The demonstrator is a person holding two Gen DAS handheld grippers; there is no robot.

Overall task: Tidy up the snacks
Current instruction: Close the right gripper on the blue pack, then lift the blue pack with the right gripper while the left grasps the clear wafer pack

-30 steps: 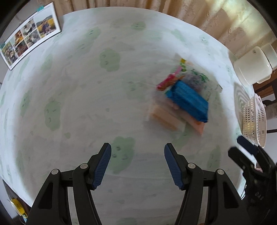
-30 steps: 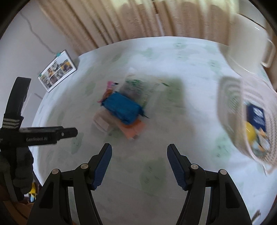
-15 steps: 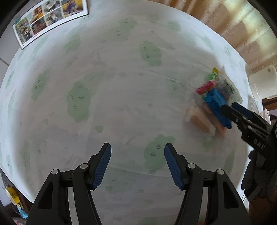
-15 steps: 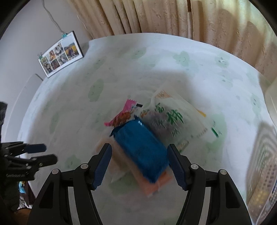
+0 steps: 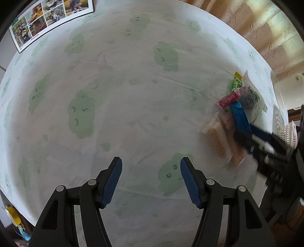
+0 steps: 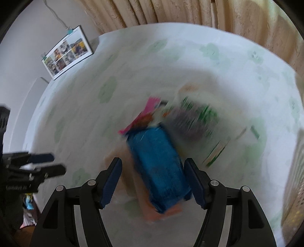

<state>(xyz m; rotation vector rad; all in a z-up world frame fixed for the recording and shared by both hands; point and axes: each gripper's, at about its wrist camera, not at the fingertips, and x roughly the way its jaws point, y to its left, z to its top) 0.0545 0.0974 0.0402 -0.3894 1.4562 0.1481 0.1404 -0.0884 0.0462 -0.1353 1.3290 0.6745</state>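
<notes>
Snacks sit in a small heap on the worktop (image 5: 133,98), w/ a blue pack (image 6: 158,167) on top, orange packs (image 5: 221,144) under it, a pink wrapper (image 6: 147,114) at the far end & a clear bag w/ green print (image 6: 199,121) beside. Right gripper (image 6: 153,180) is low over the heap, jaws spread either side of the blue pack, not pinching it; right-wrist view is blurred so contact can't be told. In the left-wrist view the heap lies at the right edge of the cloth, w/ the right gripper reaching in over it from the right. Left gripper (image 5: 151,179) hangs above bare green-cloud cloth, well apart from the heap, jaws spread, nothing between them. White basket (image 5: 288,133) just beyond the heap at far right. Photo sheet (image 5: 49,20) leans at the far left edge; curtain (image 6: 171,11) behind.
</notes>
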